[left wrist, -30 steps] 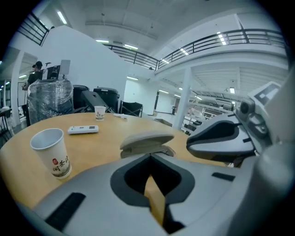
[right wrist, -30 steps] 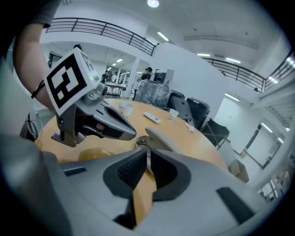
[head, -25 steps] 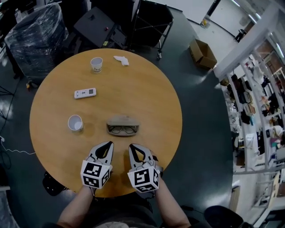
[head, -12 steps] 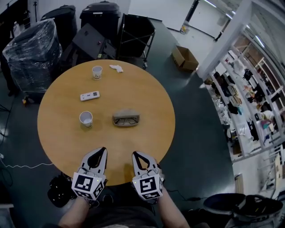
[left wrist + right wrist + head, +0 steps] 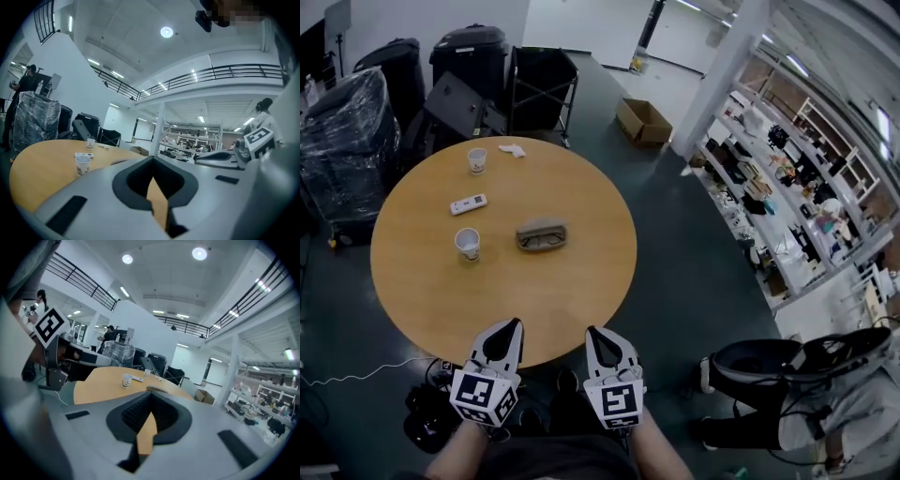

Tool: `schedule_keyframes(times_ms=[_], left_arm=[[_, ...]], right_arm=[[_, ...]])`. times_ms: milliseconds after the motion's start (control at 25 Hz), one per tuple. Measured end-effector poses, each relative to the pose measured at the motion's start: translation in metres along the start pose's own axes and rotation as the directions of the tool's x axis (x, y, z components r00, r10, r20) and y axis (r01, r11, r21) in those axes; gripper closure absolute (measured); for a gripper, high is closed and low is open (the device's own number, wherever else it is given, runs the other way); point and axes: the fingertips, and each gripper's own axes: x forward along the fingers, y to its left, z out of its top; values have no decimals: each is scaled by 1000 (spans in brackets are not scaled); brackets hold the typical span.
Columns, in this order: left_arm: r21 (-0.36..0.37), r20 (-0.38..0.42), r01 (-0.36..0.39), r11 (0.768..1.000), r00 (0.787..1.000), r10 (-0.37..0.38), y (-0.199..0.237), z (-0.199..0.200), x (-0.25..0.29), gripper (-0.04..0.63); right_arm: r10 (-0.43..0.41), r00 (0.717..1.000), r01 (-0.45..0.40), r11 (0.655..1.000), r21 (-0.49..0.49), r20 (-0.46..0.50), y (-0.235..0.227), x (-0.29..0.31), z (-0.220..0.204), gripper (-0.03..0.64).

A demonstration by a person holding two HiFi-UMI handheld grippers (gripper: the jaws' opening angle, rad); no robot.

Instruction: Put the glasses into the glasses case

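A grey-beige glasses case lies near the middle of the round wooden table. Dark-framed glasses show along its near side, too small to tell more. In the head view my left gripper and right gripper hang side by side at the table's near edge, well short of the case. Both are shut and hold nothing. The left gripper view shows the case low behind the jaws. Just past the right gripper, that gripper's own view shows the case as well.
A paper cup stands left of the case, with a white remote behind it. Another cup and a crumpled tissue sit at the far rim. A black cart, cardboard box, wrapped pallet and dark chair surround the table.
The view has drawn back from the table. Both grippers, still shut, have gone from over the tabletop near the case to its near edge, farther from the case.
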Motion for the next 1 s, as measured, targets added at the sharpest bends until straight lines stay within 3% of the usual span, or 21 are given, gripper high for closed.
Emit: schedule_keyframes(times_ms=[160, 320, 600, 1000], left_arm=[[-1, -22, 32, 999, 999, -32, -19, -9, -5, 589], [2, -34, 41, 999, 999, -41, -31, -16, -7, 590], [11, -57, -4, 1000, 998, 4, -53, -27, -14, 589], [42, -59, -29, 999, 998, 32, -133, -31, -24, 590]], right_arm=[[-92, 993, 83, 990, 113, 75, -21, -29, 9, 629], [-161, 984, 155, 984, 88, 78, -35, -38, 5, 629], [-110, 991, 104, 992, 67, 82, -32, -56, -2, 630], [-67, 994, 60, 995, 76, 91, -62, -123, -25, 630]])
